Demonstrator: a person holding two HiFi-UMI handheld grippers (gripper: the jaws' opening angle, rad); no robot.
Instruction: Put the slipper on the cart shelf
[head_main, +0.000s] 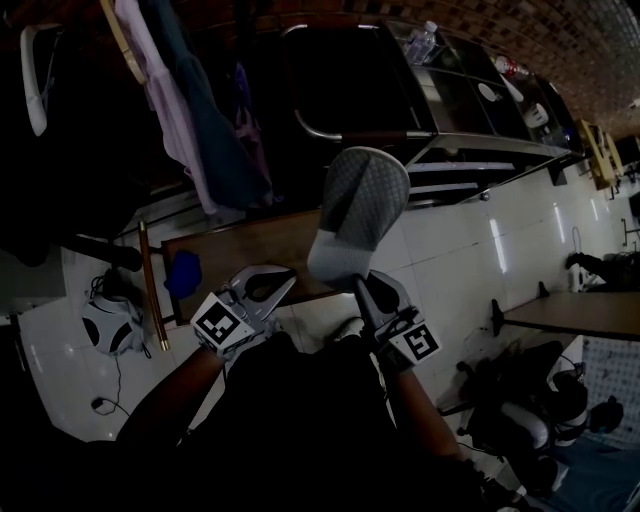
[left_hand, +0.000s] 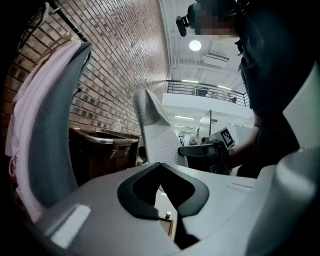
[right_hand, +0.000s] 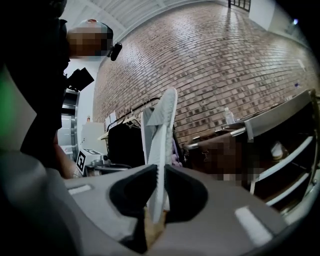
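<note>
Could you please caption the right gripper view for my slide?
Right gripper clamps a grey slipper upright before a brick wall.

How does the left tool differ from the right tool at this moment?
The right grey two-jaw tool is clamped on one end of the grey textured slipper with a white sole, holding it upright. The left grey two-jaw tool is shut on nothing. The right tool's jaws are kept slightly apart by the slipper; the left tool's jaws meet at the tips. Both point forward, side by side.
</note>
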